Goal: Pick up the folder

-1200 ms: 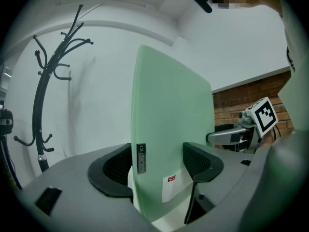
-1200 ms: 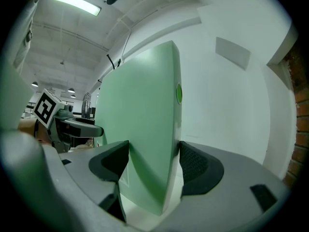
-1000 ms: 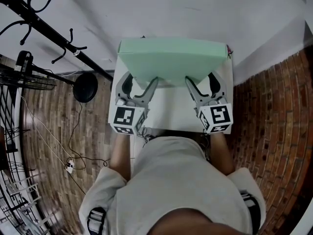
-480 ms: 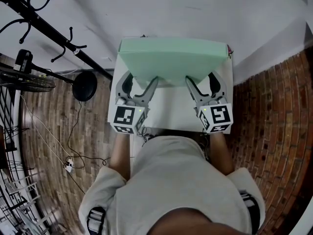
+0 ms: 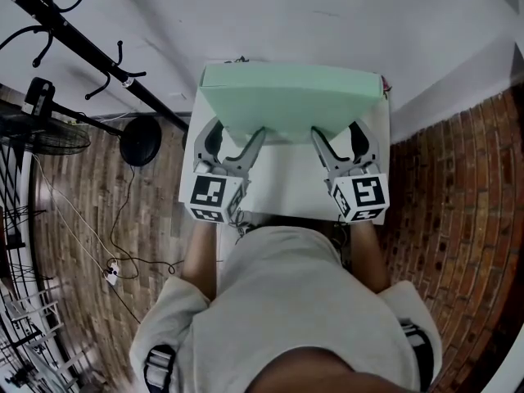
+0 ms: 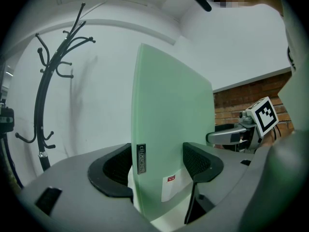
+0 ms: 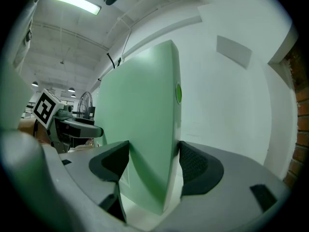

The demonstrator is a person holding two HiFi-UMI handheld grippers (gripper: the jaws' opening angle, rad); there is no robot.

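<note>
Nothing shifted; left gripper (image 5: 237, 132) and right gripper (image 5: 336, 130) still clamp folder (image 5: 291, 97) by near edge, above table (image 5: 286, 188).

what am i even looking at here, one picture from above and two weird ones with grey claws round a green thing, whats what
There is no robot here: a person holds a two-jaw tool in each hand. The top picture comes from a camera on the person's head, looking steeply down past their shoulders at a small white table. The left gripper and the right gripper each carry a cube with square markers and a wide-angle camera. The other two pictures come from those cameras and look along the jaws. Both grippers are closed on the near edge of a pale green folder, one towards each end. A black coat rack stands to the left.
</note>
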